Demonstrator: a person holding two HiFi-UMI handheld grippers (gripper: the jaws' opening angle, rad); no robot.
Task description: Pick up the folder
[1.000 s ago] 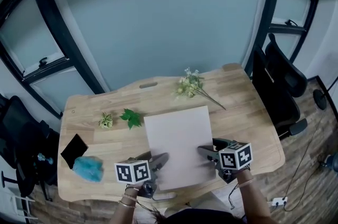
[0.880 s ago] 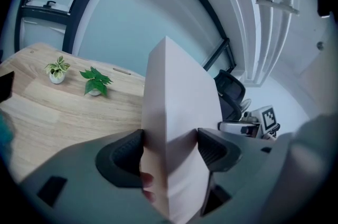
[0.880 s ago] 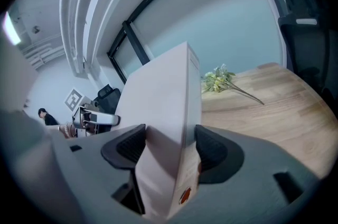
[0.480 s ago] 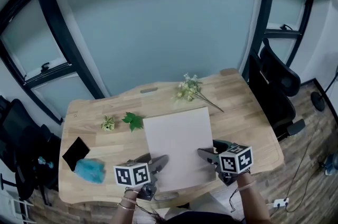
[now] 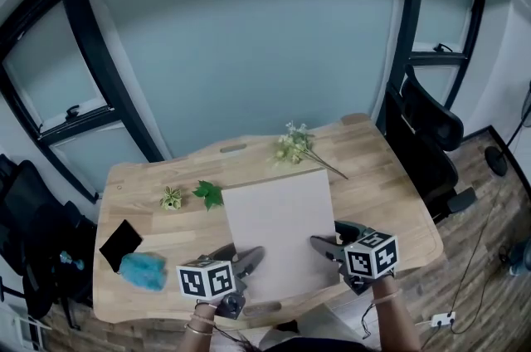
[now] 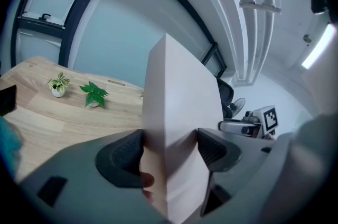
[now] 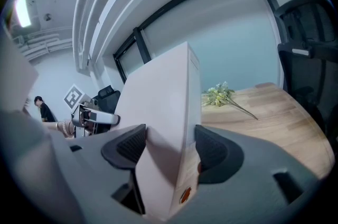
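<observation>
At the near edge of the bench point(image 5: 390, 201), the folder point(image 5: 278, 230) is gripped from both sides: left gripper point(image 5: 247, 258) jaws clamped on its near-left edge, right gripper point(image 5: 321, 243) jaws clamped on its near-right edge. Both gripper views confirm it: pads pressed on either face, folder point(image 6: 179, 101) running up out of the left gripper point(image 6: 169, 151), and the same for the right gripper point(image 7: 166, 151) with the folder point(image 7: 163, 96). It looks clear of the bench at the near end; I can't tell about the far edge. My read is lift in progress. To do it well, raise both grippers together at the same rate and hold their spacing fixed so the sheet doesn't buckle or slip out of a pad. Bites are shallow, close to the edge, so no twisting. Room: flowers point(image 5: 294, 144) lie just beyond the far-right corner, a leaf point(image 5: 209, 193) just off the far-left corner, and a small plant point(image 5: 171, 198) further left. A black card point(image 5: 120, 241) and teal cloth point(image 5: 143, 269) sit well left. Straight up and toward the near side is open. Chair point(image 5: 423, 134) on the right is off the bench.
</observation>
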